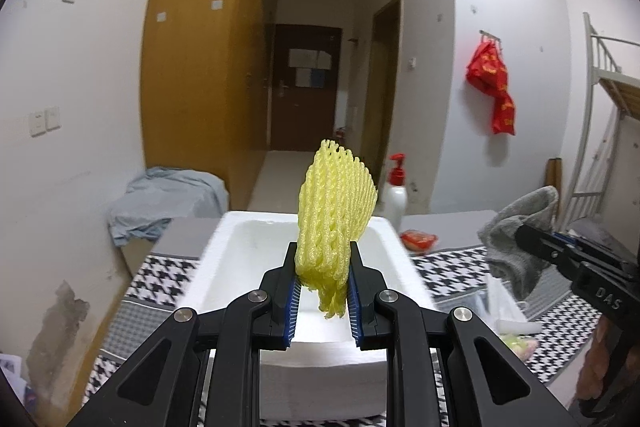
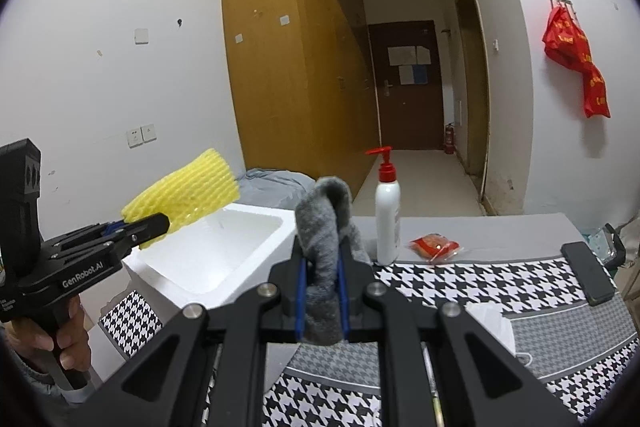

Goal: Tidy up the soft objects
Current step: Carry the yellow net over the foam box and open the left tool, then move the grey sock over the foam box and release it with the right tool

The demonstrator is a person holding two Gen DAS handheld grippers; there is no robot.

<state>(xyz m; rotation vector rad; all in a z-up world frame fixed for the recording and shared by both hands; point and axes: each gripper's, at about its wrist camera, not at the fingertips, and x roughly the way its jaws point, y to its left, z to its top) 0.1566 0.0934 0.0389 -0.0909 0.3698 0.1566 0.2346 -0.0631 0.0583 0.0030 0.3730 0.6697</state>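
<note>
Pinching yellow foam net [image 1: 334,211] above the foam box [image 1: 224,259], left tool [image 1: 323,285]; right tool [image 2: 323,291] clamps grey cloth [image 2: 326,227].

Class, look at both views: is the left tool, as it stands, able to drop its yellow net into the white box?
Probably yes. The left tool grips the yellow net above the box, whose open top looks unobstructed; the right tool holds a grey cloth off to the side.

Both wrist views look close along their jaws, sharing the white foam box [image 1: 240,247] and doorway.
</note>
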